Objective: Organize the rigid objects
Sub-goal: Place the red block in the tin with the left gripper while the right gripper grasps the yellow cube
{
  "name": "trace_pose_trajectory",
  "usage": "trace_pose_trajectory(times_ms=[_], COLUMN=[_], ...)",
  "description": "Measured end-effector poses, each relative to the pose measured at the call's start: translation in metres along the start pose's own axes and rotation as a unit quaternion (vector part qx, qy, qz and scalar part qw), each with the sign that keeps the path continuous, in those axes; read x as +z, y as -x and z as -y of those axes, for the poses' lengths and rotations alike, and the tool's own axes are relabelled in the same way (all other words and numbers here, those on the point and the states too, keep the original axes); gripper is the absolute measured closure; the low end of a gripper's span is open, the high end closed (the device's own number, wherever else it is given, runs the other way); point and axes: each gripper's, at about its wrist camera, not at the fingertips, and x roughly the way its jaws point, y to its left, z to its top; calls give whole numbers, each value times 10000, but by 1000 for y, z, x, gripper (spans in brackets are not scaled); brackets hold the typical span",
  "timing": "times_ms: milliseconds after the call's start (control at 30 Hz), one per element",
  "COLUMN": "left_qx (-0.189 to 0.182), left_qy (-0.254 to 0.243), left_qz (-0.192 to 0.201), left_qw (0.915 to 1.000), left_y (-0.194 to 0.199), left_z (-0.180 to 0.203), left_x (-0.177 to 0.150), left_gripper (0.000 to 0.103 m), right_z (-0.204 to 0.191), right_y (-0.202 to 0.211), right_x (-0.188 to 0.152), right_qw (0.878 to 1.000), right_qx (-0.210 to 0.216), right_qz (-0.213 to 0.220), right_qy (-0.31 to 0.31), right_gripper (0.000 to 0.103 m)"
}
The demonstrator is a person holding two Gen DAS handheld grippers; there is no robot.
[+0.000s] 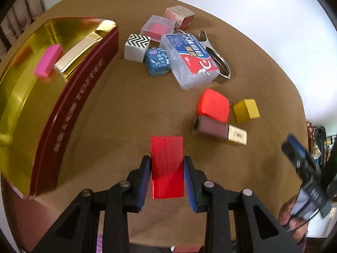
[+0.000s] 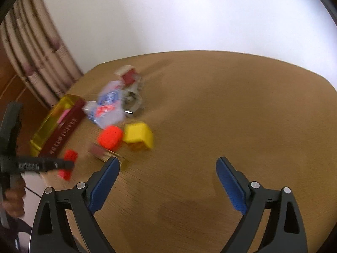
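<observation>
Red flat block | rectangular, plain faces | clamped between left gripper jaws

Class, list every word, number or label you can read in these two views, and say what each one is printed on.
"TOFFEE": red side of the gold-lined tin; the lettering before it is too blurred.
"50": clear plastic box; its large characters read upside down and are unclear.
Right wrist view: nothing legible.

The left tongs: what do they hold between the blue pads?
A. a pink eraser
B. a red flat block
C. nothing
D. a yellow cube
B: in the left wrist view, the left tongs have both pads pressed against the sides of the red flat block.
</observation>
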Motion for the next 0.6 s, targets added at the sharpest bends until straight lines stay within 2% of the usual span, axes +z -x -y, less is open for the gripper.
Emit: trace_pose_trajectory(times_ms=[133, 267, 367, 433, 500, 600], left_qx=[-79, -50, -64, -69, -71, -8], left_qy=[-46, -73, -1, 26, 58, 59], left_qz=[125, 360, 436, 443, 448, 486], left_qw=[9999, 9993, 9990, 9990, 9990, 9988], left_y=[21, 44, 57, 64, 69, 77], left_z=[-4, -10, -17, -19, -23, -29], left_x=[-14, -25, -26, -26, -26, -30], left_gripper=[72, 72, 72, 72, 72, 72], right_z=[-27, -40, -41, -40, -39, -40], right_y=[-17, -40, -52, -61, -65, -71], right_x=[18, 26, 28, 28, 26, 25], right_qw=[9994, 9976, 9971, 9964, 9960, 9950], right_qx=[-20, -221, -240, -262, -291, -283], right_qz=[-122, -322, -456, -585, -649, -770], right_qy=[310, 570, 562, 556, 544, 568], right_gripper=[12, 14, 27, 31, 42, 45])
